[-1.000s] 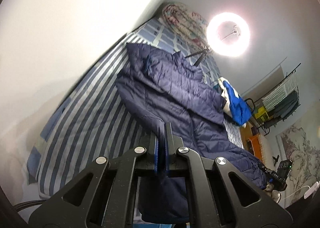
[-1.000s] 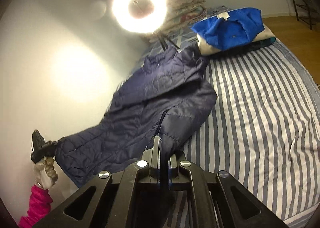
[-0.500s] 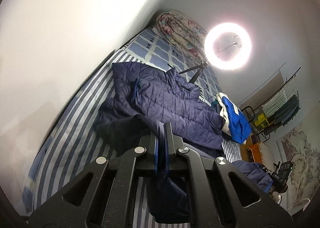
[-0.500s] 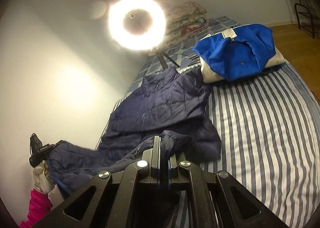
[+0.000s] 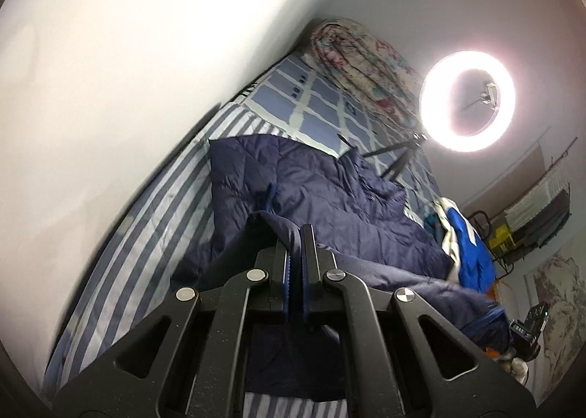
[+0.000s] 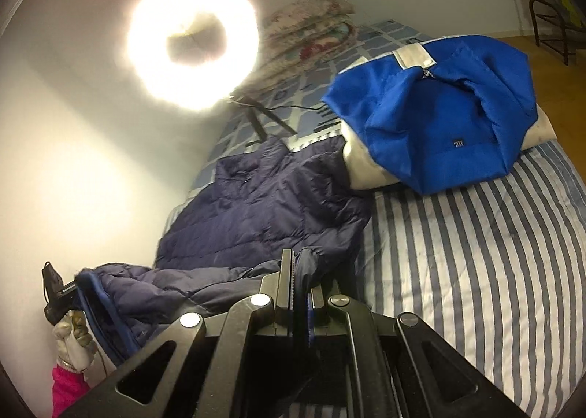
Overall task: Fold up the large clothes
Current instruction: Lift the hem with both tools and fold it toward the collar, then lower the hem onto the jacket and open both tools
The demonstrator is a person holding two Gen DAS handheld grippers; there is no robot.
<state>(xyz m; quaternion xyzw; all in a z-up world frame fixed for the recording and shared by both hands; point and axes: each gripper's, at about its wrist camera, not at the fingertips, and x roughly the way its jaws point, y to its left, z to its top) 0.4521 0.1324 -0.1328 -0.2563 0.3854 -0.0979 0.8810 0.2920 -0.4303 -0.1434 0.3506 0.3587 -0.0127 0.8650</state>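
Observation:
A navy quilted puffer jacket point(image 5: 322, 194) lies on a blue-and-white striped bed point(image 5: 154, 235), its collar toward the pillow end. It also shows in the right wrist view point(image 6: 263, 213). My left gripper point(image 5: 295, 235) is shut on one bottom corner of the jacket and my right gripper point(image 6: 298, 260) is shut on the other. Both corners are lifted and carried over the jacket's body, so the lower part is doubled toward the collar. The left gripper with its gloved hand shows at the left of the right wrist view point(image 6: 58, 297).
A folded blue-and-white jacket point(image 6: 439, 125) lies on the bed point(image 6: 476, 253) beside the navy one. A lit ring light point(image 6: 192, 42) on a tripod stands at the head end by a rolled floral quilt point(image 6: 311, 22). A white wall point(image 5: 128, 70) runs along the bed's far side.
Both grippers have carried the jacket's bottom edge forward over its body toward the collar. The visible flat part of the jacket has grown shorter.

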